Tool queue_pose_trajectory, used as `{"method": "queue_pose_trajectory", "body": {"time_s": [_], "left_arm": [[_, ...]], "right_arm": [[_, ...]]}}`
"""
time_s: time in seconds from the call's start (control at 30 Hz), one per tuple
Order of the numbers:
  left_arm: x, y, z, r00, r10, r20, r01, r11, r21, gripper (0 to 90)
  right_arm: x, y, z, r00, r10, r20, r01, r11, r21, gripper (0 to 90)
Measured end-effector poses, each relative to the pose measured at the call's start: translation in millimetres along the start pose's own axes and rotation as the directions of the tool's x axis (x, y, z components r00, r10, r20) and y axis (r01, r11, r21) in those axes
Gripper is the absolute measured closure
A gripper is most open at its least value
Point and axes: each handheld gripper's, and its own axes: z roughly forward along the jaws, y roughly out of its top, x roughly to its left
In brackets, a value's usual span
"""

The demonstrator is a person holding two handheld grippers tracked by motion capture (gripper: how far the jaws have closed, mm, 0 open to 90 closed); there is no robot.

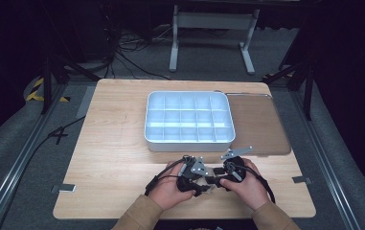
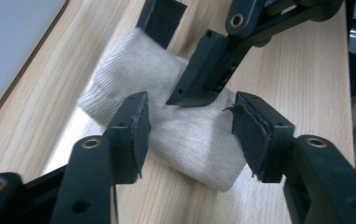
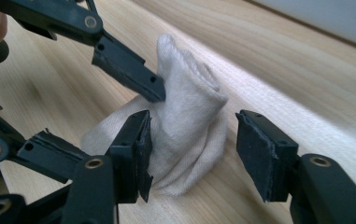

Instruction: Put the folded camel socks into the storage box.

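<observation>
One sock (image 2: 185, 130), one tray (image 1: 188, 139), one mat (image 1: 261, 124).

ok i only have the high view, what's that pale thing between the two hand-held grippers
observer: a beige knit sock, lying crumpled on the table.
operator: is the left one gripping it
observer: no, the left hand-held gripper is open, its jaws either side of the sock without squeezing it.
operator: and the right
observer: the right hand-held gripper is open too; the sock sits by one pad, with a clear gap to the other.
</observation>
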Motion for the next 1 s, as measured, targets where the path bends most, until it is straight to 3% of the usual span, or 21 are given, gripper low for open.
{"method": "queue_pose_trajectory", "body": {"time_s": [0.13, 0.2, 0.33, 0.53, 0.67, 0.93, 1.0], "left_arm": [[1.1, -4.2, -1.2, 0.9996, -0.018, -0.023, 0.019, 0.9996, 0.023, 41.9], [2.1, -7.5, -1.5, 0.9989, -0.038, -0.028, 0.038, 0.9992, 0.012, 37.5], [0.4, -8.0, -1.8, 0.9987, -0.032, -0.04, 0.032, 0.9994, 0.013, 37.5], [-1.9, -8.0, -3.4, 0.9977, -0.043, -0.052, 0.044, 0.999, 0.013, 37.5], [-0.2, -8.8, -10.0, 0.9964, -0.058, -0.062, 0.059, 0.9981, 0.015, 36.8], [4.5, -14.1, -29.7, 0.9921, -0.077, -0.099, 0.08, 0.9965, 0.025, 36.3], [6.5, -18.2, -37.1, 0.9892, -0.099, -0.109, 0.101, 0.9946, 0.02, 36.2]], "right_arm": [[-0.7, 0.3, 3.4, 0.9996, 0.011, -0.027, -0.01, 1.0, 0.012, 46.0], [-1.1, 1.1, 5.4, 0.9981, 0.009, -0.06, -0.008, 1.0, 0.021, 49.6], [-2.0, 2.1, 6.2, 0.997, 0.014, -0.077, -0.012, 1.0, 0.029, 53.2], [-3.3, 2.1, 6.6, 0.9903, 0.047, -0.13, -0.042, 0.998, 0.041, 68.9], [-1.9, 3.1, 4.9, 0.9913, 0.027, -0.129, -0.023, 0.999, 0.035, 75.6], [3.6, 6.1, 1.1, 0.9946, -0.006, -0.104, 0.009, 0.999, 0.031, 77.2], [5.5, 8.5, -2.6, 0.9961, -0.021, -0.085, 0.024, 0.999, 0.03, 77.3]]}}
